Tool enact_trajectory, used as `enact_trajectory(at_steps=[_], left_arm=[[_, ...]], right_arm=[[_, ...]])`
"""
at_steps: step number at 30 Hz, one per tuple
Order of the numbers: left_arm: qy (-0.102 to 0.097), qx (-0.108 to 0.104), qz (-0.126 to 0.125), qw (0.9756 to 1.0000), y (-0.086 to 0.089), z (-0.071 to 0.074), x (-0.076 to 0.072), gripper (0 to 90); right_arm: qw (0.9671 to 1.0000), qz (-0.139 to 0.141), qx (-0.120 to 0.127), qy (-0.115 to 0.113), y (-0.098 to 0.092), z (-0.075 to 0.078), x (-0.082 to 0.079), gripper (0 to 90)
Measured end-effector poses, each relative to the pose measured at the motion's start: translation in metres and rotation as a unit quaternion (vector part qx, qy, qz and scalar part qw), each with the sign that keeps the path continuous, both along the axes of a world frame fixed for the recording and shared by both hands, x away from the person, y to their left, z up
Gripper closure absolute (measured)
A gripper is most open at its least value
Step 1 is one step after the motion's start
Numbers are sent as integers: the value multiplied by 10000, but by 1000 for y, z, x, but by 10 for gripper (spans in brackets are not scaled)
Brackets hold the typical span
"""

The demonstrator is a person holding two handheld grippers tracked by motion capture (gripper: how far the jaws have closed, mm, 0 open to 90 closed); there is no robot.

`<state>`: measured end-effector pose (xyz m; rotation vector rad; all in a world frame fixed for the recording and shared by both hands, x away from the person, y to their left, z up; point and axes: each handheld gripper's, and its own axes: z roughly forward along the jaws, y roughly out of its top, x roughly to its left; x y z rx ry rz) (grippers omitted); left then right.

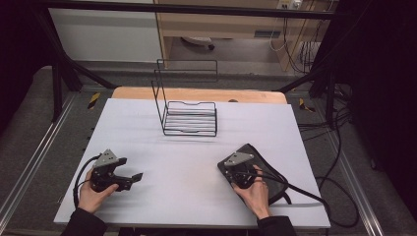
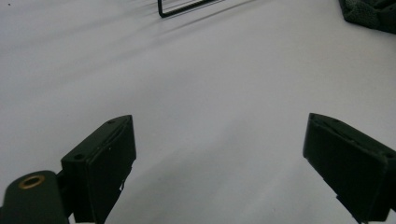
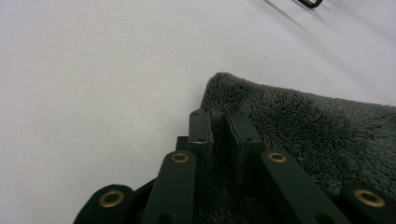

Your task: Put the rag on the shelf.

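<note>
White sheeting covers the table [image 1: 187, 196], with a black wire rack [image 1: 189, 118] standing at the far centre. Folded dark grey towel [image 3: 303, 126] lies at the near right, its long axis running diagonally from near right toward far left. Right gripper [image 3: 218, 122] has its jaws pinched on the towel's near-left corner, pile visible between them. Left gripper [image 2: 219, 154] rests well to the left on bare sheeting, jaws spread wide and empty, pointed toward the towel. The right hand [image 1: 255, 192] is thus on the towel; the rack lies forward and left of it, probably the destination.
</note>
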<state>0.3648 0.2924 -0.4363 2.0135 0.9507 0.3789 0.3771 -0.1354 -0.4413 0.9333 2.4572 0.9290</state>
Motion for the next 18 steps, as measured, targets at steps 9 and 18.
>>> enact_trajectory(at_steps=[9,18], left_arm=[[-1,35,10,10000,0,0,1,97],[-9,43,-10,10000,-2,0,0,95]], right_arm=[[9988,-68,486,95,1,12,5,847],[9973,-67,707,202,35,17,23,846]])
